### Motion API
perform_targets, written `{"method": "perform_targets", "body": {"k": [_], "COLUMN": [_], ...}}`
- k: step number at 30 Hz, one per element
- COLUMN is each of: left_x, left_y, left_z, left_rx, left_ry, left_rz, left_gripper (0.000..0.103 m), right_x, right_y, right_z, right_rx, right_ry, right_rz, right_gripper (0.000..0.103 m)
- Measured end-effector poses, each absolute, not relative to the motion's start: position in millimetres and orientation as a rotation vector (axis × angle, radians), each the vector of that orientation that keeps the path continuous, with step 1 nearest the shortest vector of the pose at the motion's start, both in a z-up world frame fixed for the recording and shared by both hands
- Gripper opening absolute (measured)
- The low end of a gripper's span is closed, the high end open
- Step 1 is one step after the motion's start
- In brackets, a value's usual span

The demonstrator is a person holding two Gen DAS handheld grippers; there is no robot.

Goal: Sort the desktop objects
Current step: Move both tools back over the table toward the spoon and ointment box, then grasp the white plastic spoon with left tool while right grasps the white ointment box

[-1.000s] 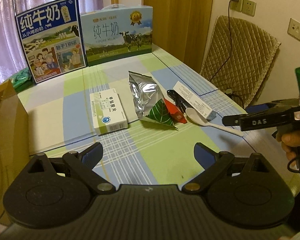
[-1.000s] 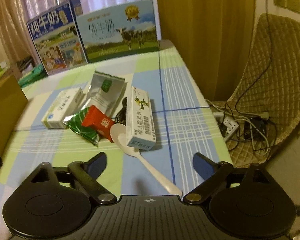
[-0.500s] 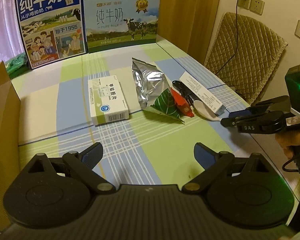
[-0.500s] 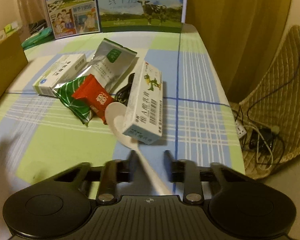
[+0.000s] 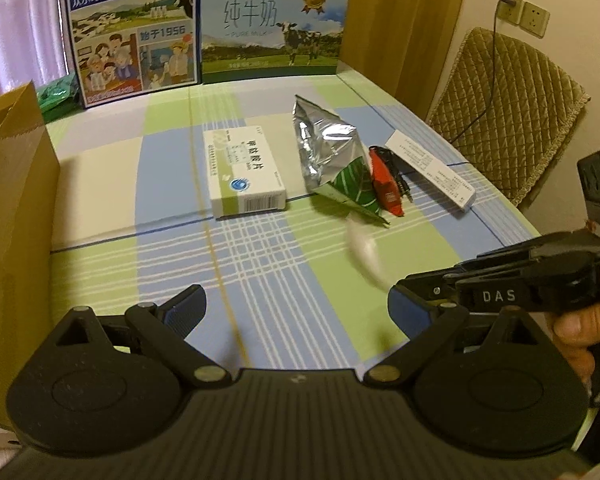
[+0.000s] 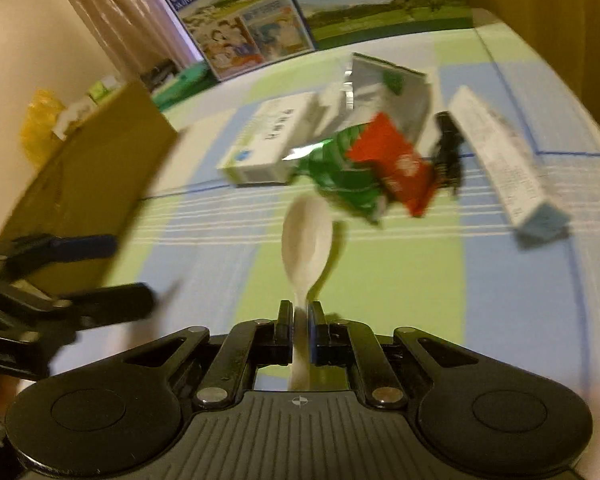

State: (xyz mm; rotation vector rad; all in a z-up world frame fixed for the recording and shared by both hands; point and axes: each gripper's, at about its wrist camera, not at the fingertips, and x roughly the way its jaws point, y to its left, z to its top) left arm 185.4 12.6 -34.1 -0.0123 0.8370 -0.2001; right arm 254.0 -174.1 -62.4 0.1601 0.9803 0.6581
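We find the right gripper [image 6: 300,322] clamped on the thin handle of the white plastic spoon [image 6: 306,236], held above the checked tablecloth [image 6: 380,280]. The left gripper [image 5: 296,308] is wide and empty. Risk: the narrow handle may pivot or slip, dropping beside the brown cardboard box [image 6: 88,184].

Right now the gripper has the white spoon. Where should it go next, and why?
Probably carry the spoon left toward the brown cardboard box. The right gripper is shut on its handle and the spoon is clear of the snack packets, while the left gripper is open, holding nothing. The box looks like the only container nearby.
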Motion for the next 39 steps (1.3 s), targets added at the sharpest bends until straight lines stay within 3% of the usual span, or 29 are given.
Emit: {"method": "perform_targets", "body": {"k": [1, 5, 9, 14, 16, 17, 18, 20, 24, 32, 36, 38, 39], "left_x": [186.0, 188.3, 194.9, 209.2, 216.0, 219.2, 222.3, 227.0, 234.9, 241.1, 240.1, 237.7, 236.2], "left_y": [13.2, 6.4, -10.0, -31.4, -38.9, -42.4, -46.6, -53.3, -62.0, -61.1, -53.8, -47.1, -43.9], "left_z": [-34.4, -35.1, -41.1, -53.3, -59.5, -62.3, -65.4, -70.7, -79.7, -84.9, -83.5, -83.0, -82.8], "left_rx": [-0.014, 0.006, 0.001, -0.038, -0.044, -0.036, -0.022, -0.011, 0.019, 0.102, 0.129, 0.129, 0.132], "left_ry": [0.839, 0.834, 0.830, 0.832, 0.837, 0.842, 0.849, 0.857, 0.859, 0.854, 0.864, 0.869, 0.872], "left_rz": [-0.196, -0.190, -0.191, -0.170, -0.157, -0.149, -0.141, -0.139, -0.130, -0.169, -0.226, -0.250, -0.256], "left_gripper": [0.095, 0.091, 0.090, 0.089, 0.086, 0.079, 0.072, 0.067, 0.063, 0.030, 0.022, 0.020, 0.019], "right_x": [253.8, 255.9, 260.0, 267.6, 270.0, 271.9, 273.9, 274.7, 288.6, 310.5, 314.4, 313.8, 312.4], "right_y": [-175.3, -193.9, -212.5, -228.3, -234.3, -235.7, -236.8, -240.8, -248.0, -267.6, -263.5, -259.9, -257.6], "right_z": [-61.0, -50.0, -34.6, -30.6, -30.3, -30.3, -30.1, -31.0, -40.3, -57.2, -60.5, -60.1, -59.3], "right_rx": [0.157, 0.155, 0.090, 0.057, 0.042, 0.029, 0.014, 0.002, 0.040, 0.145, 0.138, 0.135, 0.129], "right_ry": [0.973, 0.893, 0.775, 0.719, 0.716, 0.711, 0.704, 0.695, 0.734, 0.801, 0.822, 0.833, 0.838], "right_rz": [0.651, 0.555, 0.422, 0.321, 0.297, 0.284, 0.275, 0.271, 0.285, 0.281, 0.297, 0.312, 0.314], "right_gripper": [0.009, 0.039, 0.044, 0.057, 0.058, 0.059, 0.060, 0.061, 0.062, 0.062, 0.061, 0.042, 0.040]}}
